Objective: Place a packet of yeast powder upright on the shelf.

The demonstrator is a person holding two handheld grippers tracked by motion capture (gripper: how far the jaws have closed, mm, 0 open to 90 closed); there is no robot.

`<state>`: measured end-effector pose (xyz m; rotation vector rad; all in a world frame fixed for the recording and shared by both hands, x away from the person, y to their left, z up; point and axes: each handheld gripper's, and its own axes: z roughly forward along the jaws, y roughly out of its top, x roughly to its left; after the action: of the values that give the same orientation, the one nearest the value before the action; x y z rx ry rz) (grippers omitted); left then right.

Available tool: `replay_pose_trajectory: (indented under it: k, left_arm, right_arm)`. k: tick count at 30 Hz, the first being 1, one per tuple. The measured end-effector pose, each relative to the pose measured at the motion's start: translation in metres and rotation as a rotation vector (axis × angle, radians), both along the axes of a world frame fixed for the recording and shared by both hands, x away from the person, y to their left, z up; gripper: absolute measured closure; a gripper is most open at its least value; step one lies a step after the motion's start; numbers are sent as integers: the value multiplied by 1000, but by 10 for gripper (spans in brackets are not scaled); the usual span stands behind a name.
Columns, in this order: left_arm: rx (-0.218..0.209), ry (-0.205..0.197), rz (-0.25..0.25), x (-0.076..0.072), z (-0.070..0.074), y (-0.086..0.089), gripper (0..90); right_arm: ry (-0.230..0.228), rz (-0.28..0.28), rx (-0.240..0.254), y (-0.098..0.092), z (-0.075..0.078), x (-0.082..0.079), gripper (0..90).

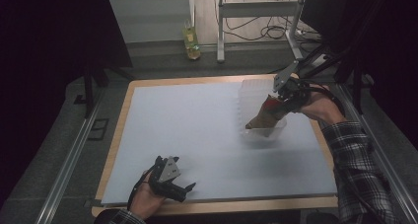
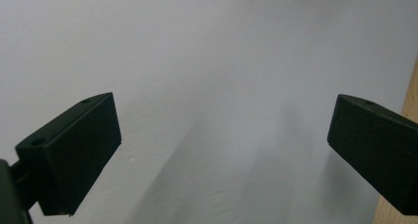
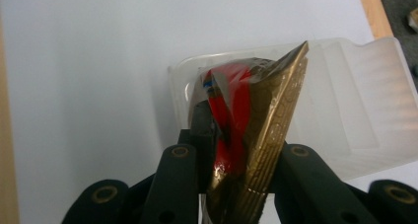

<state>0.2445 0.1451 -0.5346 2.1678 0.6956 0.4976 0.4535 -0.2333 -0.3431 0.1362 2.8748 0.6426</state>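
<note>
Count: 2 grippers, 1 snack packet, 1 clear plastic container, 1 table w/ pale mat.

Right gripper (image 1: 277, 101): jaws closed tight on the snack packet (image 3: 256, 120), pinching it at its lower end in the right gripper view. Packet hangs tilted over the clear plastic container (image 1: 256, 116), lower tip inside or at the tray; contact w/ tray floor cannot be told. Container sits on the right side of the mat, hinged lid standing open behind it.

Left gripper (image 1: 185, 189): jaws spread wide, nothing between them, holding nothing. Rests low at the near edge of the mat (image 1: 187, 130), well apart from the container.

Materials: packet is glossy gold foil w/ red panel, crimped ribbed seam along one edge, pointed corner up. Container is translucent, ribbed walls, rounded corners. Mat is smooth, matte, pale grey-blue on a wood-edged table (image 1: 121, 135). Jaws are black, blocky.
</note>
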Motion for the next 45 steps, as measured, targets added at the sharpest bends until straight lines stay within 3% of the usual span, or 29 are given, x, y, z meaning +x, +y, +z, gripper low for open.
replay_pose_trajectory:
  k: [6,16,21,25,29,34,37,40,43,45]
  left_arm:
    - [4,0,-1,0,0,-1,0]
    - [9,0,-1,0,-1,-1,0]
    - [8,5,-3,0,-1,-1,0]
    - [11,6,-3,0,-1,-1,0]
    - [9,6,0,1,-1,-1,0]
    - [9,4,1,0,-1,-1,0]
    - [8,4,3,1,-1,0,0]
    - [8,5,4,1,-1,0,0]
    - [9,4,5,1,-1,0,0]
    - [10,12,6,1,-1,0,0]
  right_arm:
    - [-12,-73,55,2,-3,3,738]
    - [4,-76,143,5,-10,1,747]
    - [44,-60,109,2,-9,-1,787]
    - [34,-53,31,-1,-5,-3,793]
    - [19,-56,-11,-7,2,-4,791]
    - [21,-39,-32,3,-9,-2,775]
    - [29,-48,-34,10,-23,1,744]
    - [31,-50,18,13,-31,4,689]
    - [39,-95,13,14,-41,4,594]
    - [50,-102,34,13,-44,4,580]
